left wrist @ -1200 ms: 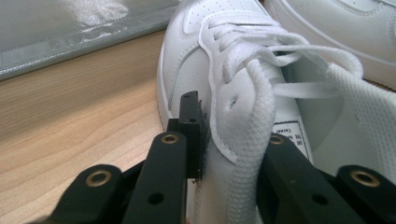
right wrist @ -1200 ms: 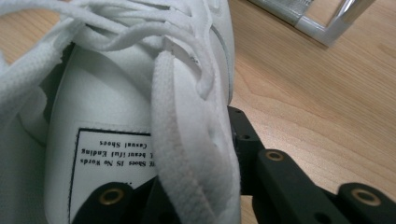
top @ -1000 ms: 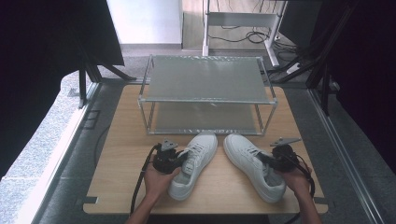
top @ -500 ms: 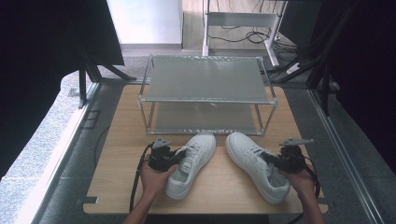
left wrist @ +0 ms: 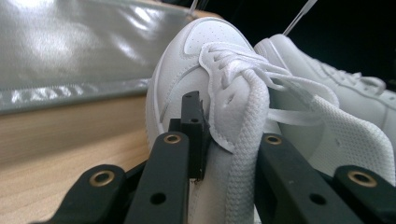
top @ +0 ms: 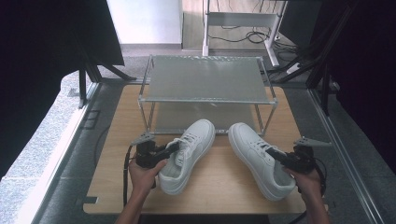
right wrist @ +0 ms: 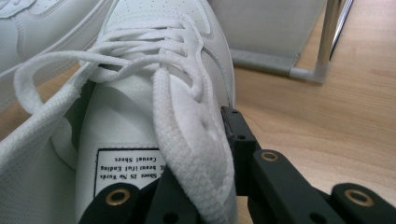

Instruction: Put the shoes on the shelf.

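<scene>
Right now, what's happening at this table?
A person is handling a pair of white sneakers with a handheld gripper in each hand. The left gripper is clamped on the collar of the left sneaker, and the right gripper is clamped on the collar of the right sneaker. Both shoes sit on the wooden board, toes pointing at the two-tier shoe rack, whose shelves hold no shoes yet.
</scene>
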Available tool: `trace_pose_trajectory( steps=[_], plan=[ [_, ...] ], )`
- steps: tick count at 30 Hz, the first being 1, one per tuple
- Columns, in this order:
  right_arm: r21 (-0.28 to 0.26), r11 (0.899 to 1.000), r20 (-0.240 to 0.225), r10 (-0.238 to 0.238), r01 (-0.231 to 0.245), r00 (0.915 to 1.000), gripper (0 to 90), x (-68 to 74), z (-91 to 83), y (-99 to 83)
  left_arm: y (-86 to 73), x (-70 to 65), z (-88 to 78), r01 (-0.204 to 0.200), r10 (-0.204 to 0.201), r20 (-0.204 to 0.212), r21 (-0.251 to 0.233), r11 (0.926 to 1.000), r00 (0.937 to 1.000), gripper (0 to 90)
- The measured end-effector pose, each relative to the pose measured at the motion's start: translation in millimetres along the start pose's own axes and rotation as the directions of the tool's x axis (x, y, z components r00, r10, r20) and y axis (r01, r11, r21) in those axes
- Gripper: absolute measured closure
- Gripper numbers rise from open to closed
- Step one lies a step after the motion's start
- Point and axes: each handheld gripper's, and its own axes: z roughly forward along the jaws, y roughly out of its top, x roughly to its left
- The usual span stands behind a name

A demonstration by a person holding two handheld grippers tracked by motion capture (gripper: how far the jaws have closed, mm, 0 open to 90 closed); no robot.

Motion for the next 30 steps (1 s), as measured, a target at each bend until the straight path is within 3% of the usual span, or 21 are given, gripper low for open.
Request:
trace_pose_trajectory(
  steps=[10, 17, 22, 27, 30],
  plan=[
    [-0.094, 0.994, -0.053, 0.046, -0.05, 0.9976, 85.9, -0.6, -9.4, 1.0, 7.0, -1.8, -14.4, 0.029, -0.026, 0.048, -0.052, 0.9982, 0.9985, 80.4],
    [-0.127, 0.989, -0.076, 0.062, -0.071, 0.9952, 86.0, -0.3, -14.6, 1.4, 9.6, -0.9, -21.4, 0.051, -0.044, 0.086, -0.086, 0.9949, 0.9953, 80.5],
    [-0.165, 0.979, -0.134, 0.097, -0.119, 0.9862, 85.9, -1.6, -17.8, 1.8, 11.1, -0.5, -25.4, 0.066, -0.054, 0.114, -0.108, 0.992, 0.992, 80.5],
    [-0.192, 0.972, -0.148, 0.109, -0.137, 0.983, 85.9, -0.1, -19.7, 2.7, 13.5, -1.1, -30.2, 0.077, -0.061, 0.129, -0.127, 0.9889, 0.9898, 80.4],
    [-0.202, 0.968, -0.165, 0.117, -0.15, 0.9793, 85.8, -0.2, -20.7, 3.6, 14.9, 0.1, -33.0, 0.1, -0.077, 0.154, -0.143, 0.9848, 0.9851, 80.4]
  ],
)
